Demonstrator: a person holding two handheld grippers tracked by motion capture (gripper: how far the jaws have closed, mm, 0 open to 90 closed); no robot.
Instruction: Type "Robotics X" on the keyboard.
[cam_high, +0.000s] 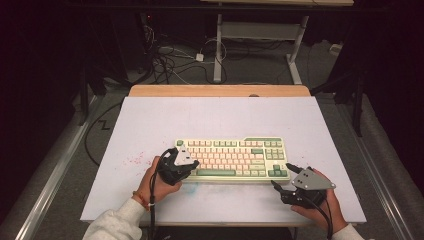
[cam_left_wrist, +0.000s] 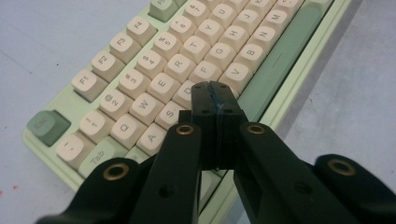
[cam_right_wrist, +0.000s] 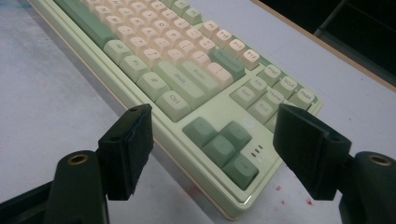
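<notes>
A pale green mechanical keyboard with cream and sage keycaps (cam_high: 231, 159) lies flat on the white table (cam_high: 220, 117), near the person's edge, its long axis running left to right across the surface; the left gripper (cam_high: 181, 162) sits over the keyboard's left end, its jaws pressed together with nothing between them, the joined tip poised above the letter keys around D and C (cam_left_wrist: 196, 88); whether the tip actually touches a key I cannot tell. The right gripper (cam_high: 280, 176) hovers just off the keyboard's front right corner, its jaws spread wide and empty, framing the dark green arrow-key cluster (cam_right_wrist: 219, 142) in the right gripper view. The relation that matters: the keys lie directly beneath the left tongs, so a short downward poke would press one; the right tongs stand beside and slightly in front of the case, better placed to steady the corner than to type. The left hand is clearly the nearer to the work; a few red specks (cam_high: 134, 160) mark the table left of the keyboard.
</notes>
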